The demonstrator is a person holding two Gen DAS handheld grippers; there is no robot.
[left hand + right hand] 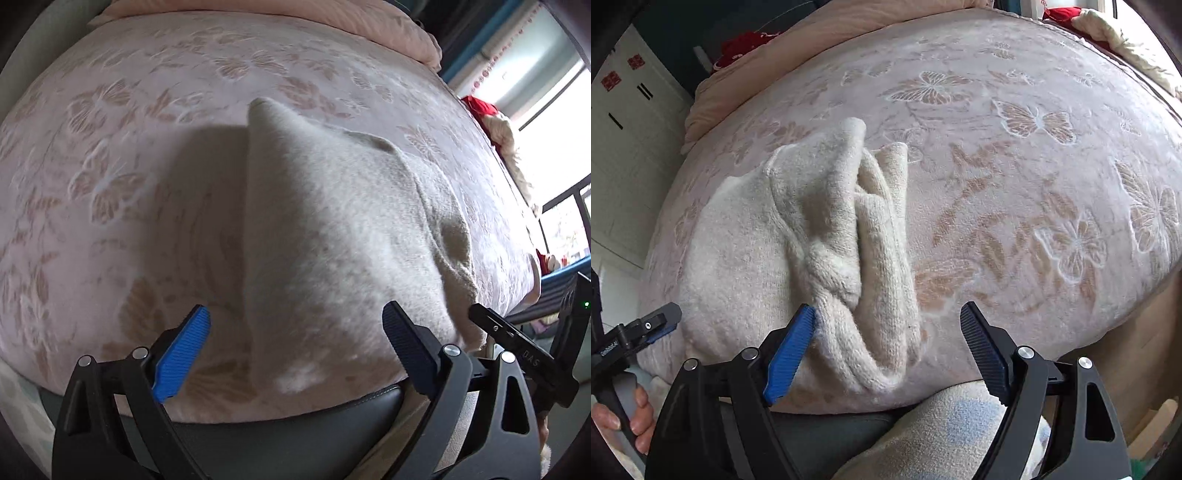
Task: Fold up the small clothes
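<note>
since both are empty: left tongs [295,343] wide, right tongs [888,345] wide
sweater [798,236]: on bed [1034,184], sleeve bunched
tip: i'd pinch sleeve edge, pull flat before folding

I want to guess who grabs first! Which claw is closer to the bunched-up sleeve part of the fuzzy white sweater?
Right. The right gripper is open with the bunched sleeve between its fingers; the left gripper is open over the sweater's smooth side.

"DAS" on right gripper [524,345] (other label blurred)
</note>
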